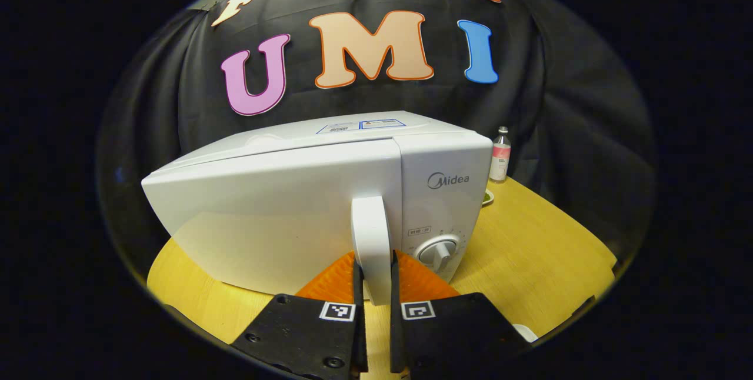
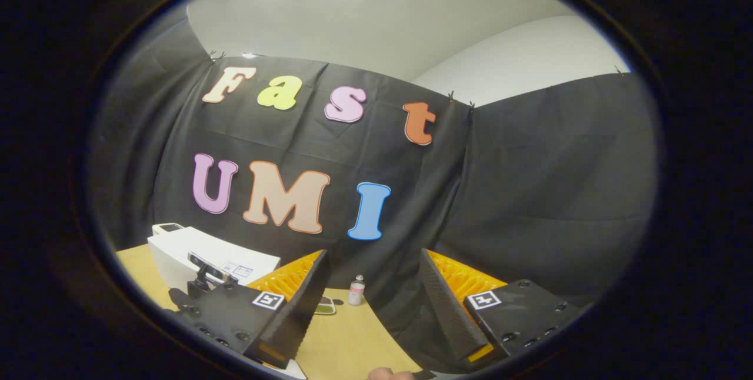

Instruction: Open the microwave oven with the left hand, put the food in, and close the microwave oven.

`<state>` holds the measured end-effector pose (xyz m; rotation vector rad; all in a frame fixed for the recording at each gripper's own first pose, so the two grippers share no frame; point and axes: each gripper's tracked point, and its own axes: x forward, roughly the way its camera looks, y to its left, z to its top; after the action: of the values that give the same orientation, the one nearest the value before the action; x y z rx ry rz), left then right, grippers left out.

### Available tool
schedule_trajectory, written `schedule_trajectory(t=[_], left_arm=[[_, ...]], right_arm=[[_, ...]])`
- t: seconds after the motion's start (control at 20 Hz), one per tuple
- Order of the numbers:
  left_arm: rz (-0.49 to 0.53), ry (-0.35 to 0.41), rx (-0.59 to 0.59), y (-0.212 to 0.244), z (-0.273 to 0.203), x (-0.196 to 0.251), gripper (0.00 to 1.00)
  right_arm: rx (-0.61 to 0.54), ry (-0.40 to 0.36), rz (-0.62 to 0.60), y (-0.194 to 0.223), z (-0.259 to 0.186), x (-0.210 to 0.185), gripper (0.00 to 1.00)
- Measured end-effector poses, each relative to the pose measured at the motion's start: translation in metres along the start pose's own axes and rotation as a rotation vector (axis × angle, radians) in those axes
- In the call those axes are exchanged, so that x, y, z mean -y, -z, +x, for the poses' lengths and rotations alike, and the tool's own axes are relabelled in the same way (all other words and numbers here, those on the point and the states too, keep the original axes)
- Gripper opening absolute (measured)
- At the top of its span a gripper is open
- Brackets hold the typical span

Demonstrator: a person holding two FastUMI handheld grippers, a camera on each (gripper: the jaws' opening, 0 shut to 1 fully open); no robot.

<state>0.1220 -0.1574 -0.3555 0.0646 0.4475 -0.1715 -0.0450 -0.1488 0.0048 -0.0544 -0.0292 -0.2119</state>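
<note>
Left gripper (image 1: 374,286), bottom centre of the left gripper view: its 2 fingers are clamped on the door handle (image 1: 372,239), 1 on each side. Handle stands upright, long axis vertical, straight ahead of the tool.

Behind it, centre frame: the microwave oven (image 1: 306,192). Door looks closed or barely cracked; cannot tell which. Nothing of the cavity is visible, so its contents are unknown. Control knob (image 1: 438,250) just right of the handle. The pull, by my judgement, must come back toward the camera, swinging about a hinge at the frame's left.

Wooden table (image 1: 529,239) under all. Middle right: a plate (image 1: 487,196), its contents hidden; beyond it a small bottle (image 1: 500,156).

Right gripper (image 2: 372,303), bottom of the right gripper view: fingers well apart, holding nothing, pointed at the cloth wall. Left gripper is the nearer tool.
</note>
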Motion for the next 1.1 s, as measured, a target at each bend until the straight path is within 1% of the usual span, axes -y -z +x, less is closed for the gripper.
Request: schedule_trajectory(t=[0.15, 0.35, 0.6, 0.7, 0.8, 0.9, 1.1], left_arm=[[0.011, 0.005, -0.013, 0.0, 0.0, -0.001, 0.14], [-0.033, 0.019, -0.051, 0.001, -0.003, -0.001, 0.14], [-0.016, 0.04, -0.058, 0.001, -0.006, 0.0, 0.14], [-0.008, 0.059, -0.062, 0.002, -0.007, 0.0, 0.13], [-0.012, 0.063, -0.091, 0.014, -0.018, 0.0, 0.13], [0.017, 0.078, -0.033, 0.014, -0.044, -0.001, 0.12], [-0.015, 0.124, -0.045, 0.042, -0.105, -0.018, 0.12]], right_arm=[[-0.004, -0.01, 0.011, 0.001, -0.003, -0.002, 0.96], [-0.002, -0.012, 0.026, -0.003, -0.004, -0.002, 0.96], [-0.009, -0.012, 0.023, 0.001, -0.003, -0.006, 0.97], [-0.009, -0.012, 0.02, 0.0, 0.0, -0.008, 0.96], [-0.005, -0.008, 0.016, 0.001, 0.003, -0.009, 0.96], [-0.01, -0.004, 0.025, 0.004, 0.008, -0.011, 0.96], [-0.029, -0.042, 0.032, 0.012, 0.017, -0.028, 0.96]])
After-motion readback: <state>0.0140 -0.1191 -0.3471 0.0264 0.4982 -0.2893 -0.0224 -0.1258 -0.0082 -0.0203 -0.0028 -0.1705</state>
